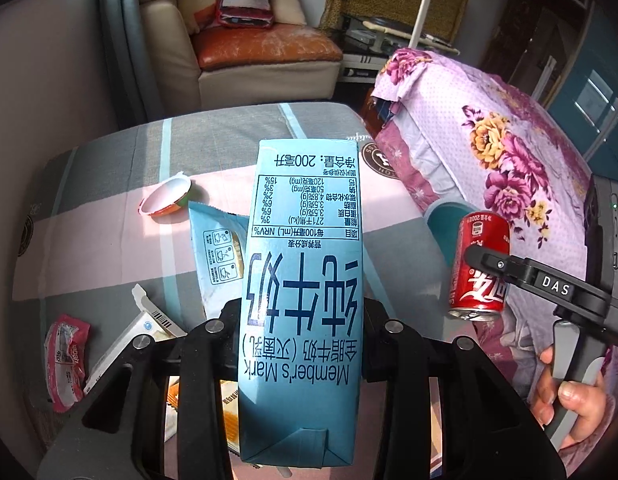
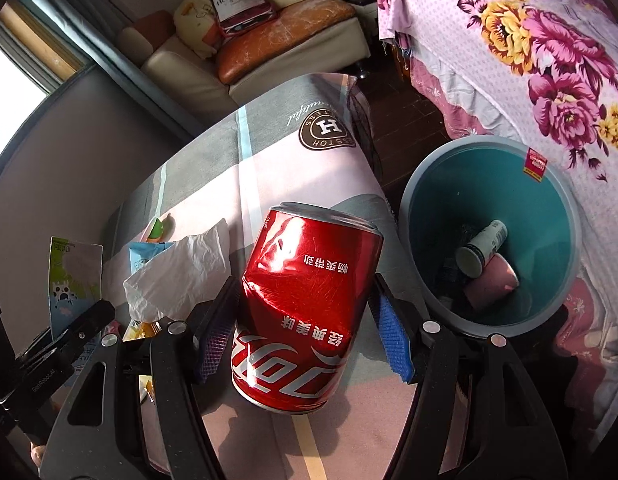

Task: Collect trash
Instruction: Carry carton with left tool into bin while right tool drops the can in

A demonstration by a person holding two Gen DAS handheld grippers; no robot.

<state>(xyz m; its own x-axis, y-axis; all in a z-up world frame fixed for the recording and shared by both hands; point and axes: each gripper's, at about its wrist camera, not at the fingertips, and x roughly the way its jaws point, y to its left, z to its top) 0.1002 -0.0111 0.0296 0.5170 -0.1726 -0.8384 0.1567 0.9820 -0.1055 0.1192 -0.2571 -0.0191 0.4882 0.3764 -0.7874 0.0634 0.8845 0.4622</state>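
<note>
Red dented soda can (image 2: pixel 305 308) clamped in the right gripper (image 2: pixel 305 320), pale blue milk carton (image 1: pixel 303 292) in the left gripper (image 1: pixel 303 344): swing both over the teal plastic bin (image 2: pixel 557 216) before letting go.

Glossy dented metal can (image 2: pixel 305 304); matt paper milk carton (image 1: pixel 303 280) (smooth faces); smooth plastic bin (image 2: pixel 441 184); woven cloth table cover (image 1: pixel 109 152).

A: Milk carton (image 1: pixel 301 300), center frame: "Member's Mark", "200", upside down. Right gripper (image 1: pixel 475 258) arm, right edge: "DAS".
B: Upper left, bag (image 2: pixel 239 2): "Hennessy". Cloth (image 2: pixel 269 160) emblem, center: "H". Left gripper arm (image 2: pixel 49 364), lower left: "GenRobot.AI".
</note>
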